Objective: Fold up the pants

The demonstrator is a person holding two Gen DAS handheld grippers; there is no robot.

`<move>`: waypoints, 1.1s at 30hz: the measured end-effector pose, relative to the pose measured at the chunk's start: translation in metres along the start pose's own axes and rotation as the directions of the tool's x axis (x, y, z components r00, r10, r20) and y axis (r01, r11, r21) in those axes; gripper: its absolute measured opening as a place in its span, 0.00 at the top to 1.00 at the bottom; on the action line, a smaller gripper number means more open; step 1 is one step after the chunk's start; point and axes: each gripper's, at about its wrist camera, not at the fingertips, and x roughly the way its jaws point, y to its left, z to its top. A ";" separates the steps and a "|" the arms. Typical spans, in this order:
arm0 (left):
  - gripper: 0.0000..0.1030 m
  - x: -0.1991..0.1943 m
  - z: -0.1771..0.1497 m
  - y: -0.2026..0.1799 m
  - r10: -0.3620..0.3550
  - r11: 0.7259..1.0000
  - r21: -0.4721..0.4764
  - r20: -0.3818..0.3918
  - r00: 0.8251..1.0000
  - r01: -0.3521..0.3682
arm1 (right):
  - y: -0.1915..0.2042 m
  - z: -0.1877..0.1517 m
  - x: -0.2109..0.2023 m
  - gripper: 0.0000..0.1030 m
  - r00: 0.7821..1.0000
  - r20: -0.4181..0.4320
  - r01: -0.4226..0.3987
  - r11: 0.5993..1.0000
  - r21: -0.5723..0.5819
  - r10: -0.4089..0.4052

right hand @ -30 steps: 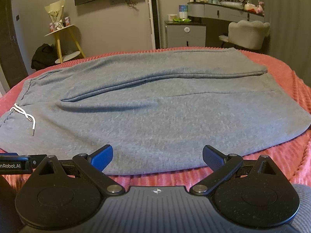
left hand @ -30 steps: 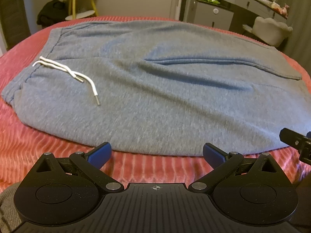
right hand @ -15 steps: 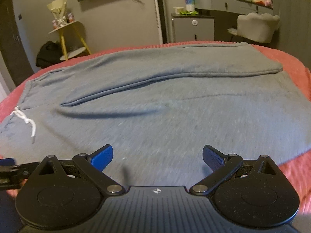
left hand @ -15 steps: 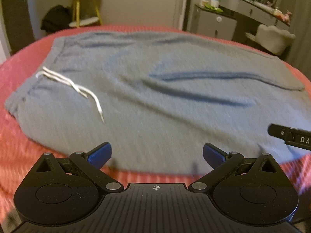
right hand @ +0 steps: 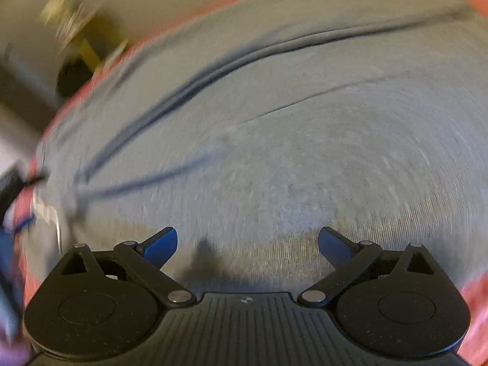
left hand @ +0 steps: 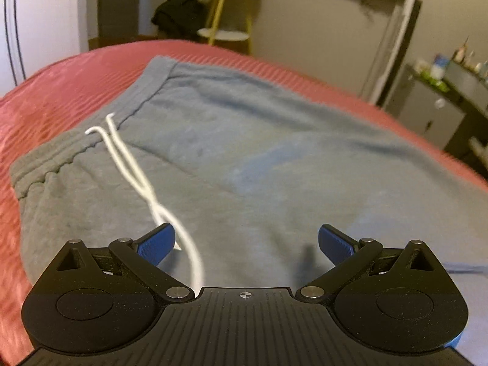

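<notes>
Both grippers have dropped and pushed forward over the pants since a moment ago. Jaws on the left gripper (left hand: 246, 241) stand wide apart with nothing between them, low above the waist end, its left finger just beside the white drawstring (left hand: 131, 164). Those on the right gripper (right hand: 247, 242) are equally spread, over the blurred legs. Gray pants (left hand: 274, 158) lie flat and unfolded on the red bedspread (left hand: 55, 91); likely a first grasp is coming.

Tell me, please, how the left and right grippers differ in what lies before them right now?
The left gripper faces the pants' waistband end, with the white drawstring running past its left finger; the right gripper faces plain grey leg fabric. The left view is fairly sharp; the right view is motion-blurred. Both are open, holding nothing, over the pants.
</notes>
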 end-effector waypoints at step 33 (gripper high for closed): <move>0.00 0.048 -0.019 0.018 0.071 0.997 -0.001 0.159 0.985 -0.072 | -0.089 0.287 0.041 0.98 0.802 0.444 0.195 0.878 0.438 -0.399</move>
